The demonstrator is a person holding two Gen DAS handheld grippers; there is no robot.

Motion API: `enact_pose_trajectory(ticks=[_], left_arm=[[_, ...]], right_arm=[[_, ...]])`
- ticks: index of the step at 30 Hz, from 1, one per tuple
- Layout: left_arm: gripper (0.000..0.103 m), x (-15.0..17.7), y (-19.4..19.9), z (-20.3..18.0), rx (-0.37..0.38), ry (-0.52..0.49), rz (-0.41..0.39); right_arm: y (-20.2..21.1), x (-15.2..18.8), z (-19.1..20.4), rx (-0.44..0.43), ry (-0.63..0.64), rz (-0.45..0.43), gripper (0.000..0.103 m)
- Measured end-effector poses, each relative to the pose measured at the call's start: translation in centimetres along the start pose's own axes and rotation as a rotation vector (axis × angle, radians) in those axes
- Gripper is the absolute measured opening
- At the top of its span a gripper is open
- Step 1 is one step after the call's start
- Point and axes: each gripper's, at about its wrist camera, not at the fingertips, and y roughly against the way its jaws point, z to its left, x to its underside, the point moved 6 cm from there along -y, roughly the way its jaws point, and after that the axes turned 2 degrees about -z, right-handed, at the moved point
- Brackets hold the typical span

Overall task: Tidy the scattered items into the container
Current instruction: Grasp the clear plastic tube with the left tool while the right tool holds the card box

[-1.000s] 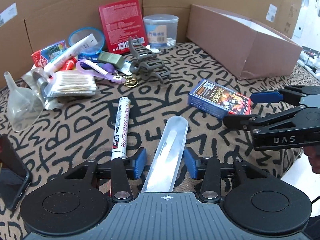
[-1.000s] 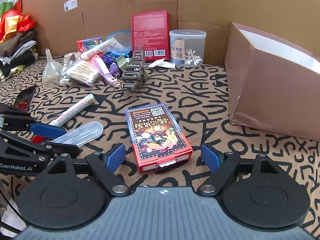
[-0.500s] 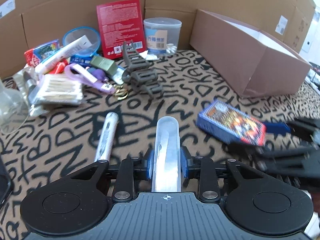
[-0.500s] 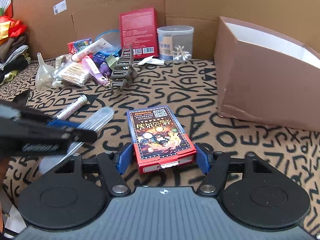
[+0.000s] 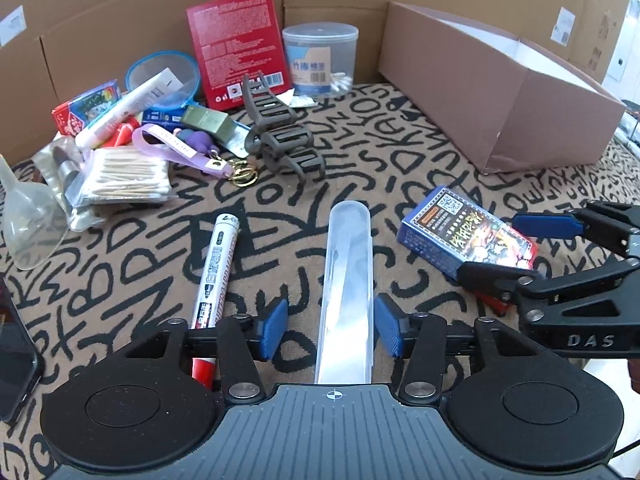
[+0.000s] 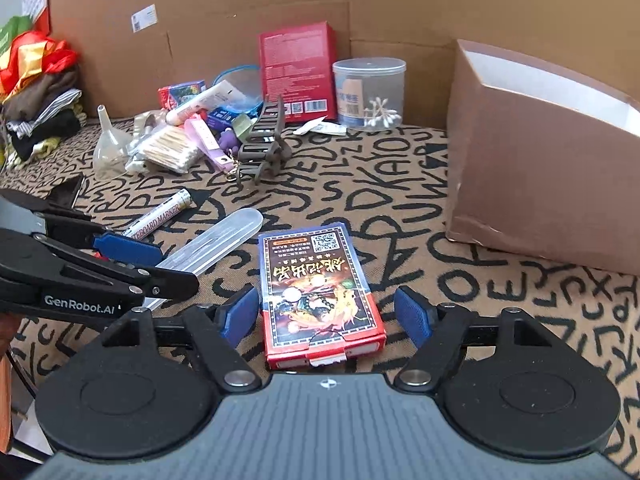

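My left gripper [image 5: 331,330] is open, its blue pads either side of a clear plastic case [image 5: 347,292] that lies on the patterned cloth, not touching it. My right gripper [image 6: 327,314] is open around a red-and-blue card box [image 6: 316,284], with gaps on both sides. The card box [image 5: 466,234] also shows in the left wrist view with the right gripper [image 5: 516,248] straddling it. The clear case [image 6: 212,246] shows in the right wrist view beside the left gripper [image 6: 160,264]. The brown cardboard container [image 5: 496,84] stands open at the right; it also shows in the right wrist view [image 6: 544,176].
A whiteboard marker [image 5: 214,276] lies left of the case. Behind it sit a dark hair clip [image 5: 280,136], cotton swab pack [image 5: 126,178], purple keychain [image 5: 184,150], funnel [image 5: 24,216], red box [image 5: 238,46], swab tub [image 5: 320,60]. A phone [image 5: 12,352] lies at far left.
Both grippers were closed on their items half a second ago and now stand open again. The views have dropped back to much the same pose as one second ago.
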Motion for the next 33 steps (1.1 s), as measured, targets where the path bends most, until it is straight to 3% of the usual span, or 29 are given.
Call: enact_pose_trajectory(ticks=[3, 6, 11, 13, 15, 16, 18, 21, 23, 24, 26, 29, 31, 33], left_arm=[[0.056, -0.2, -0.2, -0.5, 0.003, -0.022, -0.006], [0.027, -0.4, -0.3, -1.3, 0.028, -0.053, -0.006], [0.028, -0.1, 0.0, -1.8, 0.048, -0.083, 0.007], [0.042, 0.0, 0.0, -1.8, 0.058, -0.092, 0.004], [0.044, 0.0, -0.2, -1.8, 0.057, -0.092, 0.004], [0.042, -0.1, -0.2, -1.9, 0.061, -0.090, 0.005], [0.027, -0.2, -0.3, -2.1, 0.069, -0.092, 0.008], [0.027, -0.2, -0.3, -2.4, 0.061, -0.106, 0.007], [0.030, -0.2, -0.3, -2.3, 0.068, -0.102, 0.007], [0.037, -0.2, -0.4, -2.3, 0.076, -0.096, 0.007], [0.038, -0.1, -0.4, -2.1, 0.082, -0.091, 0.005], [0.037, -0.1, -0.4, -2.2, 0.080, -0.093, 0.001], [0.027, -0.1, -0.4, -2.2, 0.070, -0.101, -0.003], [0.027, -0.1, -0.4, -2.2, 0.069, -0.102, -0.004]], right_arm=[[-0.4, 0.1, -0.2, -0.014, -0.012, -0.006, 0.078], [-0.6, 0.3, -0.1, -0.023, 0.002, -0.016, 0.078], [-0.4, 0.8, 0.1, -0.037, 0.067, -0.044, 0.075], [-0.3, 0.7, 0.1, -0.050, 0.062, -0.041, 0.071], [-0.4, 0.6, 0.2, -0.051, 0.057, -0.040, 0.071], [-0.5, 0.5, 0.2, -0.051, 0.055, -0.040, 0.069], [-0.6, 0.4, 0.3, -0.047, 0.047, -0.038, 0.067], [-0.6, 0.3, 0.4, -0.039, 0.038, -0.028, 0.067], [-0.6, 0.3, 0.4, -0.035, 0.031, -0.014, 0.067], [-0.6, 0.2, 0.4, -0.035, 0.032, -0.008, 0.067], [-0.7, 0.2, 0.4, -0.034, 0.036, -0.001, 0.067], [-0.7, 0.2, 0.4, -0.034, 0.041, 0.005, 0.067], [-0.7, 0.2, 0.5, -0.034, 0.051, 0.008, 0.067], [-0.7, 0.2, 0.6, -0.034, 0.056, 0.010, 0.067]])
